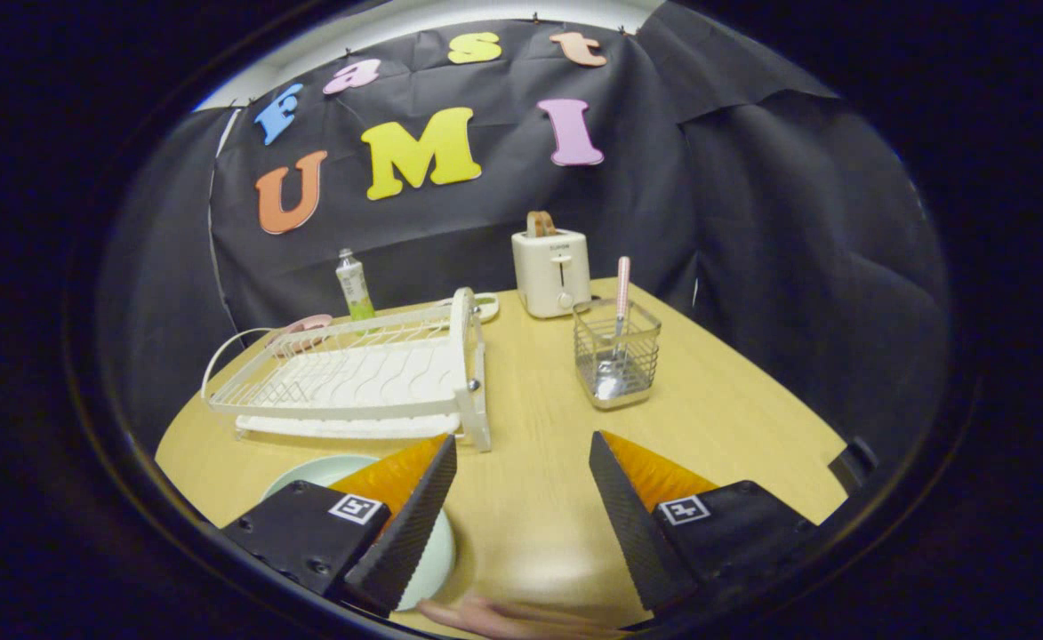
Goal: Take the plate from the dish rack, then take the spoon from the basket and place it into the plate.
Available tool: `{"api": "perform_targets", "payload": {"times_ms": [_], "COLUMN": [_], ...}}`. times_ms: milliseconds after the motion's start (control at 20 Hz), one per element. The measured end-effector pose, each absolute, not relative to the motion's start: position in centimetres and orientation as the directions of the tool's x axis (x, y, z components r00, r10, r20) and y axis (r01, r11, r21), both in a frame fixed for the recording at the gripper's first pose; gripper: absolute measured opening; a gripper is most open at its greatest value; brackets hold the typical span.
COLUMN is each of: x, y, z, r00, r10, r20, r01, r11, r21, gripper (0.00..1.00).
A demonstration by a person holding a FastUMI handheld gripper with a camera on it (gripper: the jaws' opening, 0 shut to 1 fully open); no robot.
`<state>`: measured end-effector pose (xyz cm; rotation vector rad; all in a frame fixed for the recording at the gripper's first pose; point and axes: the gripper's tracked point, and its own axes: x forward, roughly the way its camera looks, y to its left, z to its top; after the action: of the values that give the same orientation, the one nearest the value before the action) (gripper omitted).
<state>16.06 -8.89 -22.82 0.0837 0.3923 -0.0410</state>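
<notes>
A pale green plate [316, 473] lies flat on the wooden table in front of the white dish rack [352, 378], mostly hidden under my left finger. The spoon [619, 307], with a pink handle and a metal bowl, stands in the wire basket [617, 364] beyond my right finger. My gripper [521, 453] is open above the table, with only bare tabletop between its fingers. The dish rack holds no dishes.
A white toaster [552, 271] with a slice in it stands at the back near the wall. A small green bottle [355, 286] and a pink object [303, 327] are behind the rack. A hand [503, 620] shows below the fingers. The table's right edge curves near a dark object [852, 462].
</notes>
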Motion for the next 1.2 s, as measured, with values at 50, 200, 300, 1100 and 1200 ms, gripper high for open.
{"api": "perform_targets", "payload": {"times_ms": [50,200,300,1100,1200], "x": [16.7,19.0,20.7,36.5,37.3], "y": [-9.6,-12.4,-13.8,-18.8,-18.9], "z": [-22.2,-20.4,-19.7,-17.7,-18.5], "r00": [0.930,0.939,0.944,0.934,0.913], "r10": [-0.025,-0.047,-0.060,-0.013,0.008], "r20": [-0.366,-0.340,-0.324,-0.356,-0.408], "r01": [0.056,0.084,0.083,0.039,0.038], "r11": [0.996,0.992,0.995,0.997,0.994], "r21": [0.075,0.094,0.059,0.064,0.105], "gripper": [0.97,0.99,0.99,0.99,0.95]}}
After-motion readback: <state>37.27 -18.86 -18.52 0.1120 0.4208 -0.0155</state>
